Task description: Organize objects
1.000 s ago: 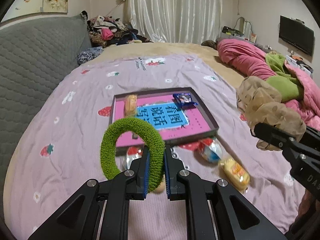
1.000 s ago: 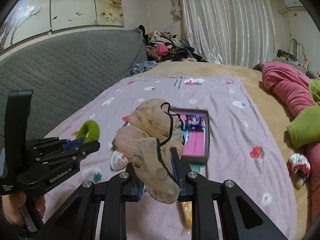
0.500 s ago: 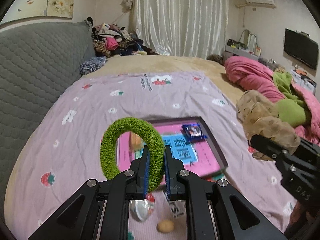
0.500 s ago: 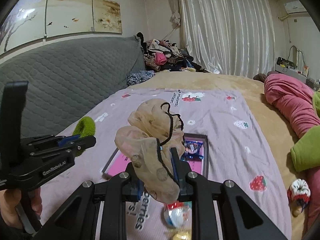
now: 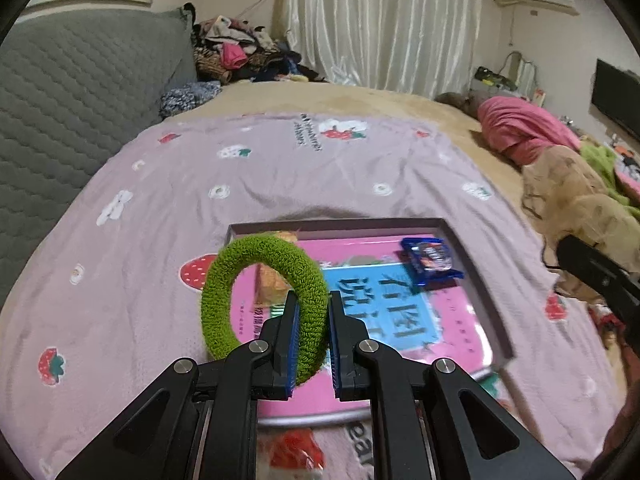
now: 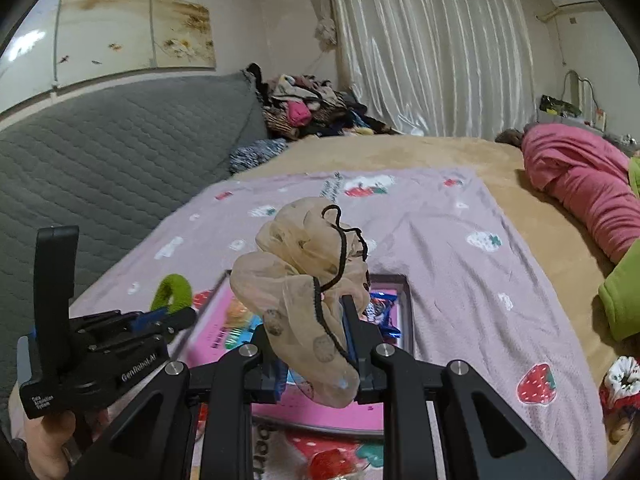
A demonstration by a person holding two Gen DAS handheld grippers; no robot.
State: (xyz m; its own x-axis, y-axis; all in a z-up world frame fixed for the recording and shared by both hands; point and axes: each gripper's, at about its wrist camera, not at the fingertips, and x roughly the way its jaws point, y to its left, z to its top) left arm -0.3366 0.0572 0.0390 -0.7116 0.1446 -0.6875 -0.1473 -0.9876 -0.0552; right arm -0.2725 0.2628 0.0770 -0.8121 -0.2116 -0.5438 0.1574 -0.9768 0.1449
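Green terry scrunchie (image 5: 264, 292) is sitting clamped in my left claw (image 5: 312, 320); my right claw (image 6: 316, 332) is gripping a beige sheer scrunchie (image 6: 304, 272) over the pink tray (image 5: 472, 256).

Black gripper (image 5: 312, 308) frames (blue-lined jaws), silver screws

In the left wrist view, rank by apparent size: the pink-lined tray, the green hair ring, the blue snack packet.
1. pink-lined tray, largest, though partly hidden behind the left gripper.
2. green hair ring, clamped close to the camera, so its size is exaggerated.
3. blue snack packet, smallest, lying in the tray.
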